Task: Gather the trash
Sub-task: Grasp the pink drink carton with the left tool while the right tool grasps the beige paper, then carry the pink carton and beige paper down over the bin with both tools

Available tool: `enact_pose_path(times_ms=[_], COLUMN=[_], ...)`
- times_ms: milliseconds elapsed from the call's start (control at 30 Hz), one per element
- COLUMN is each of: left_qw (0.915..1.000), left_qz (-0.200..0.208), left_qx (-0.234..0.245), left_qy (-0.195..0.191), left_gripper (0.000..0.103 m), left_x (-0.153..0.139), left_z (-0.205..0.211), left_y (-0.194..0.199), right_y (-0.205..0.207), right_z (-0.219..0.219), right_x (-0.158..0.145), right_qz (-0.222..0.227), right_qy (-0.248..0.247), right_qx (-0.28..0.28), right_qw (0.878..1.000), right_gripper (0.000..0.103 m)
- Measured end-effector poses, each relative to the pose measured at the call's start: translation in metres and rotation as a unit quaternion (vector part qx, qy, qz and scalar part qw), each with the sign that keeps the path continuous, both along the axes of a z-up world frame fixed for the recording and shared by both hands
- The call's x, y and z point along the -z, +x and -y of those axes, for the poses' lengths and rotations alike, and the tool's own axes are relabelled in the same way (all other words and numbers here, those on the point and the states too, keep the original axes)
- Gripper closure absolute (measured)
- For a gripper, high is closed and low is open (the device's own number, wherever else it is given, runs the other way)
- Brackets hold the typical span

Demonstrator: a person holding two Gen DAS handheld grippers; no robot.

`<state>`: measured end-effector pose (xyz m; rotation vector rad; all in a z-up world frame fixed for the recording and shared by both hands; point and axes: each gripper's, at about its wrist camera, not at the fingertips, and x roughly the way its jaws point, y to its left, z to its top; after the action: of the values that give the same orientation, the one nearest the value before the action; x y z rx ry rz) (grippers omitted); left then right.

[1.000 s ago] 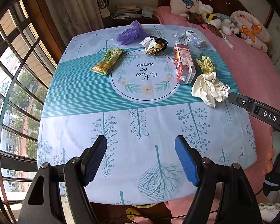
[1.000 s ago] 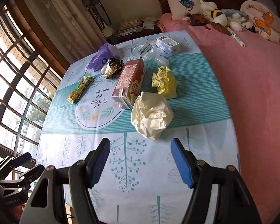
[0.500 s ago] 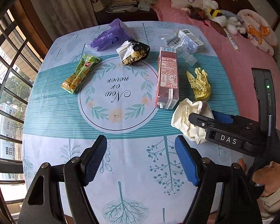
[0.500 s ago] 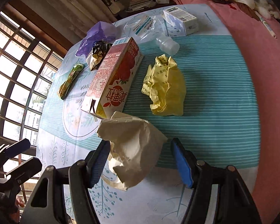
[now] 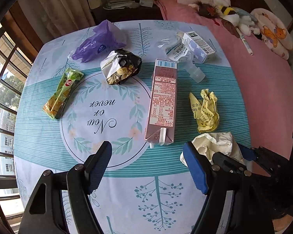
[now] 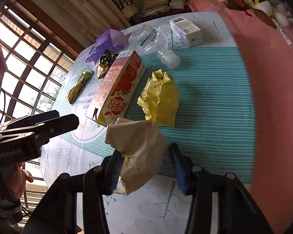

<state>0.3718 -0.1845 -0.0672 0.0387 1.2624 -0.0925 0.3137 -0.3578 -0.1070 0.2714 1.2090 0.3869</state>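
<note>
A crumpled cream paper lies near the table's right edge. My right gripper has it between both blue pads, which press its sides while the jaws are still closing. In the left wrist view the same paper shows at lower right, partly hidden by the right gripper's fingers. My left gripper hangs open over the tablecloth with nothing in it. Beyond it lie a pink drink carton, a yellow paper wad, a green snack wrapper and a black-gold wrapper.
A purple bag, a crushed clear bottle and a small white-blue box sit at the table's far side. A pink bed with soft toys runs along the right. A barred window lies left.
The right gripper came down over the cream paper and its jaws narrowed onto it, squeezing it taller. The left gripper moved in over the table, bringing the carton and wrappers closer.
</note>
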Motion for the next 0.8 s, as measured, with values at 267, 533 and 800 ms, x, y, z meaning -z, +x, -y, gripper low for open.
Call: enact_pose_path(times_ms=[267, 533, 800], left_qw=[0.9996, 0.9990, 0.9986], left_qz=[-0.026, -0.044, -0.053], left_qx=[-0.012, -0.006, -0.004], left_qy=[-0.003, 0.009, 0.004], left_gripper=[0.029, 0.046, 0.067], left_x=[0.028, 0.054, 0.067], left_z=[0.019, 0.031, 0.028], left_y=[0.045, 0.066, 0.057], right_y=[-0.004, -0.004, -0.003], right_z=[0.031, 0.037, 0.032], right_x=[-0.001, 0.007, 0.007], right_qz=[-0.001, -0.010, -0.007], right_qy=[0.003, 0.004, 0.007], right_qx=[0.038, 0.053, 0.055], right_qw=[0.999, 0.999, 0.998], right_gripper=[0.056, 0.056, 0.056])
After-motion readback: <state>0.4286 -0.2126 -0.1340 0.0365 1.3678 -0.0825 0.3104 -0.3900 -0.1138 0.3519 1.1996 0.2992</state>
